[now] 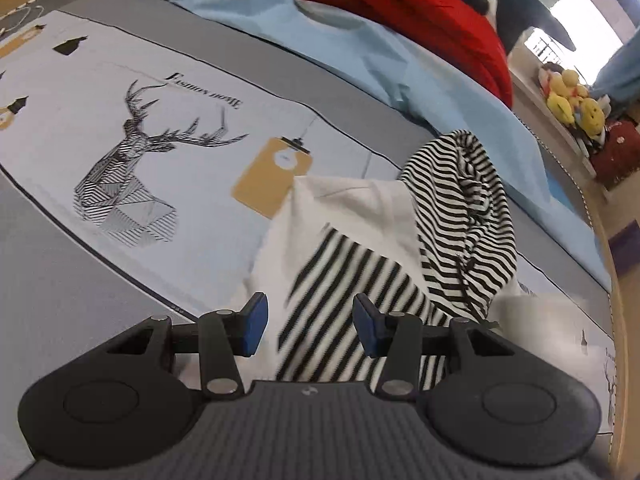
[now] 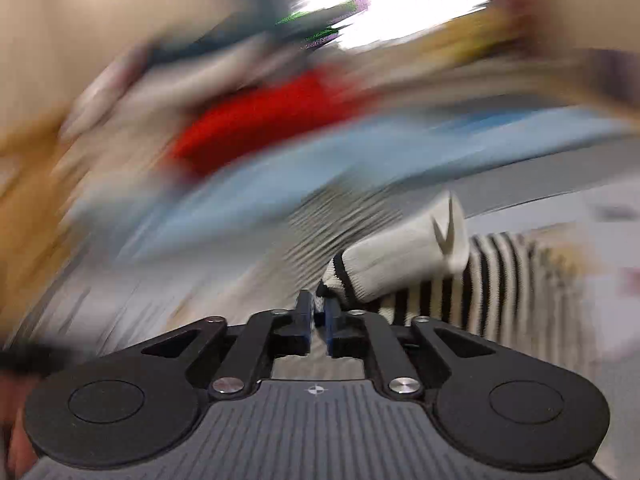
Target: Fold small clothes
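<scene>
A black-and-white striped small garment [image 1: 460, 208] with white panels lies crumpled on the printed bedsheet [image 1: 132, 168], right of centre in the left wrist view. My left gripper [image 1: 310, 320] hovers just over its near striped part, jaws open; the cloth shows below the gap and the blue pads [image 1: 256, 320] do not press on it. In the blurred right wrist view my right gripper [image 2: 318, 316] is shut on the garment's sleeve, whose white cuff [image 2: 404, 252] with a black band sticks out past the pads, with striped cloth [image 2: 488, 280] trailing to the right.
A light blue cloth [image 1: 360, 52] and a red knitted piece [image 1: 404, 8] lie at the far side of the bed. Yellow plush toys [image 1: 572, 100] sit on a shelf at the right. The deer-print sheet stretches left of the garment.
</scene>
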`<state>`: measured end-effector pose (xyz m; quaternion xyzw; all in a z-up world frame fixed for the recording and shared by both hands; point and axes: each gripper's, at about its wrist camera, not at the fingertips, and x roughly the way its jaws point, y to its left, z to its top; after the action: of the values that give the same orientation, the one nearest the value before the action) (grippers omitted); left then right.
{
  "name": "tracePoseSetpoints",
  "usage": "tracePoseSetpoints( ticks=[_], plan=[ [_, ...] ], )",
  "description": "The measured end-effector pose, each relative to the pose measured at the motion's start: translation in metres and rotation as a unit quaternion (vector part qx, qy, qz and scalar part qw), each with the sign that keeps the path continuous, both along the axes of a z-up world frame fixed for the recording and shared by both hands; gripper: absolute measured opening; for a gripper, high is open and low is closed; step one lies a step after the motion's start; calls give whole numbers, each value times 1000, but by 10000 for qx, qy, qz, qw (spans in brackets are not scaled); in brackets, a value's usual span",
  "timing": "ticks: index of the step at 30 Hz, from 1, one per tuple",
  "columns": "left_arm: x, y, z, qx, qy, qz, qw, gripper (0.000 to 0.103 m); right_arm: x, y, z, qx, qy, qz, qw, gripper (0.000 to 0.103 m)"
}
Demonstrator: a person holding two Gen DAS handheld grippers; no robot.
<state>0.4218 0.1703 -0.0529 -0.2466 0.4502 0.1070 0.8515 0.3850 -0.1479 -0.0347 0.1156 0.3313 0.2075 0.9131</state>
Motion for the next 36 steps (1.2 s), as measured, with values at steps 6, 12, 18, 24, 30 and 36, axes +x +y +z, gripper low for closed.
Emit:
tracePoseSetpoints(
  ticks=[6,12,18,24,30,36],
  plan=[
    [4,5,-14,-484,194,-26,9986,52,-10,46,-42,-465,1229,1283,9830,20],
    [9,-6,-42,-716,506,-22,9961,52,2,5,-44,-457,1519,313,9868,33],
    [13,-9,-68,-612,896,8,9941,52,13,-66,-68,-147,2284,-1083,9674,33],
    [17,-26,-70,-108,960,-261,9950,47,11,-124,-89,496,2845,-2182,9322,33],
    [7,-45,-31,643,354,-560,9957,7,8,-137,-91,615,2893,-2404,9245,33],
    [-6,-34,-23,670,531,-205,9961,7,13,-121,-80,466,2654,-2215,9372,33]
  ],
)
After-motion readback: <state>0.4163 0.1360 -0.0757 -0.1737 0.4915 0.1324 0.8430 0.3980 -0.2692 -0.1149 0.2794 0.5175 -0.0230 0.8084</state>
